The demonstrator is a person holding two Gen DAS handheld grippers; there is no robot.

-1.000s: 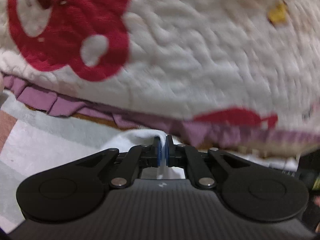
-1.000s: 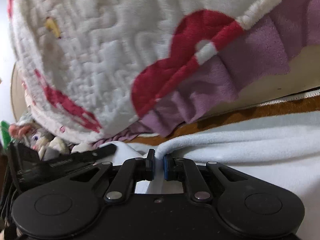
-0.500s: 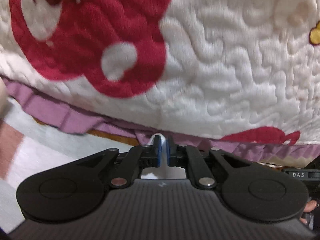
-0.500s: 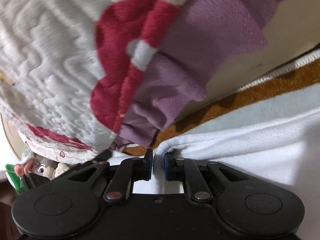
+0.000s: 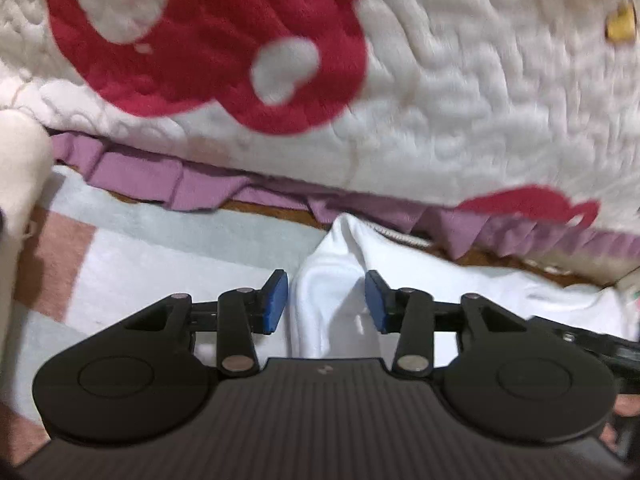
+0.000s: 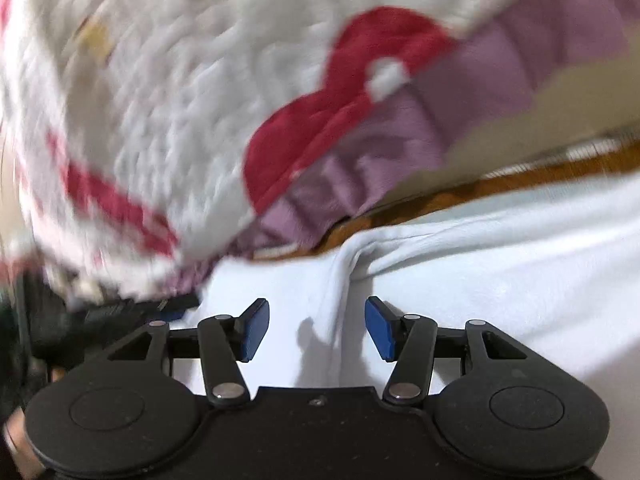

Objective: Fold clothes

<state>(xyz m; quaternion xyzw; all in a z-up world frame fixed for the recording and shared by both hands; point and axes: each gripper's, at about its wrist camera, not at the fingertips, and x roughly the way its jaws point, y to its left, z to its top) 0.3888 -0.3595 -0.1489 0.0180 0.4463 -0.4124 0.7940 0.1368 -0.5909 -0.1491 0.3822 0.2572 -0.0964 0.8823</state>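
A white garment (image 5: 344, 264) lies on a pale blue, white and pink towel-like surface (image 5: 152, 256). One raised fold of it stands between the blue pads of my left gripper (image 5: 326, 304), which is open and not pinching the cloth. In the right wrist view the same white garment (image 6: 332, 292) forms a ridge running toward my right gripper (image 6: 316, 328), also open, with the ridge lying loose between the jaws. The rest of the garment (image 6: 500, 264) spreads to the right.
A thick white quilt with red shapes and a purple ruffle (image 5: 440, 100) hangs close above and behind the garment, filling the top of both views (image 6: 160, 100). A brown strip (image 6: 500, 188) runs under its edge. Dark objects (image 6: 120, 312) sit at the left.
Both grippers were shut on folds of the white garment and have opened, letting the cloth go. The cameras have pulled back slightly, and the released folds rest on the surface.
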